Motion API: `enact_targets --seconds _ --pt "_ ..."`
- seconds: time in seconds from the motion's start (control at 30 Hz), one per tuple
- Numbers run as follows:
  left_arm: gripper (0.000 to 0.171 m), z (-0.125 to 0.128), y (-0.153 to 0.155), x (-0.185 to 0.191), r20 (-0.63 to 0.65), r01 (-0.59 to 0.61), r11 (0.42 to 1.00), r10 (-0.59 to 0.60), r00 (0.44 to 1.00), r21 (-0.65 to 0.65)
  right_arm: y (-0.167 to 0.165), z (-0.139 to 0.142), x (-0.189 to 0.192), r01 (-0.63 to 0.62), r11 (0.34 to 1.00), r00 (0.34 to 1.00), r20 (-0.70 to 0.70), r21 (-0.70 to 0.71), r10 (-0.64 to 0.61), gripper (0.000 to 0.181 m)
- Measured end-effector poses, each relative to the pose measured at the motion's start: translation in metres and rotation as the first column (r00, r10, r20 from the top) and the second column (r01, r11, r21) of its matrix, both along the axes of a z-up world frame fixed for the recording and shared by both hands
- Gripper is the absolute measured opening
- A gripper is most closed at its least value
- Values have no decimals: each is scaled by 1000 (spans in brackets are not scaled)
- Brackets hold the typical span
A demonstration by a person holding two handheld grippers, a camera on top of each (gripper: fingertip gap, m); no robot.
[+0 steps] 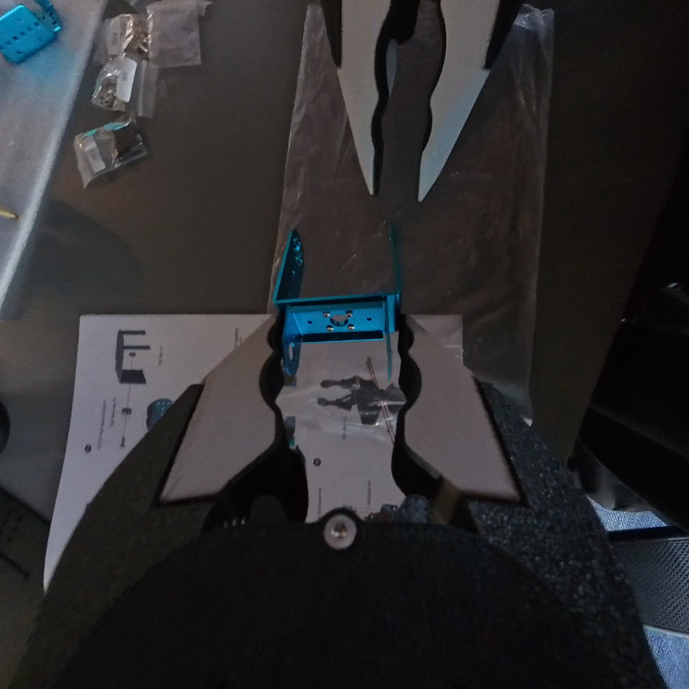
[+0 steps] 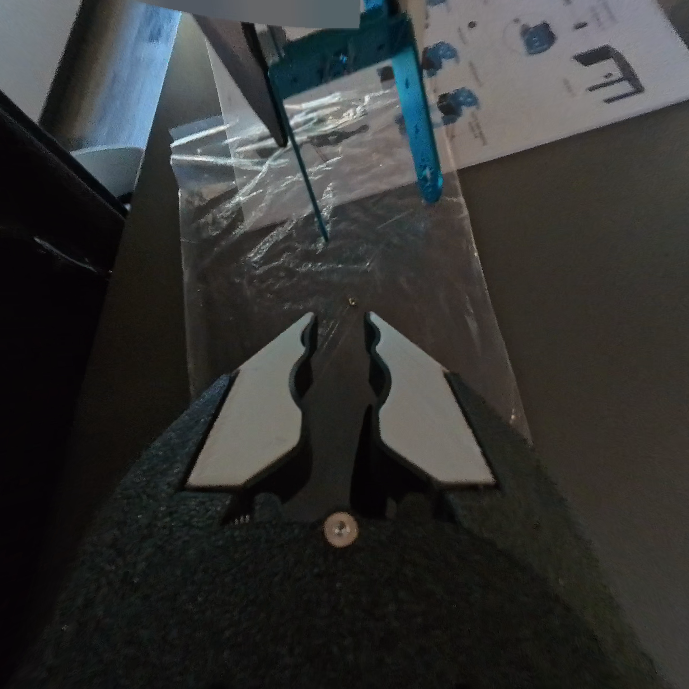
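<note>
Left wrist view: we see the left gripper (image 1: 337, 324) clamped across a blue anodised metal U-shaped bracket (image 1: 335, 320), its fingers pressing the bracket's two outer sides.
Bracket: a drilled base plate with four small screws, and two thin side arms reaching away from the gripper over a clear crinkled plastic bag (image 1: 484, 223).
Right gripper: in its own view the right gripper (image 2: 341, 317) holds nothing, jaws a narrow gap apart, tips low over the same bag (image 2: 410, 298).
Tiny part: just beyond those tips lies a small brass-coloured speck (image 2: 351, 300); we think a screw or nut, but it is too small to tell.
Around the bracket: beneath it, a white printed instruction sheet (image 1: 179, 373); well to its left, small clear packets of hardware (image 1: 112, 149) and a blue perforated metal plate (image 1: 26, 33).
Progress: we judge the bracket partly assembled, since the base screws are already seated; the packets look unopened.
</note>
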State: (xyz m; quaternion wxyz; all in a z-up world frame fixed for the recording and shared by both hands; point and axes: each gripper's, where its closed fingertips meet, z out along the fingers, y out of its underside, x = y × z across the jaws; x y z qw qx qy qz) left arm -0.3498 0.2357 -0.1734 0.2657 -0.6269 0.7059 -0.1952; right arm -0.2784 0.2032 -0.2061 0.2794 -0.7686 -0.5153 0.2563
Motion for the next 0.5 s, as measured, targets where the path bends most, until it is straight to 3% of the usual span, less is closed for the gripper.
enact_targets --seconds 0.27,0.5 --pt "61 1 1 -25 17 -61 998 61 998 -6 7 -8 -12 -102 995 992 71 4 101 17" --pt "61 5 -6 -25 58 -47 998 49 997 -45 8 -9 -13 -84 996 994 69 31 81 10"
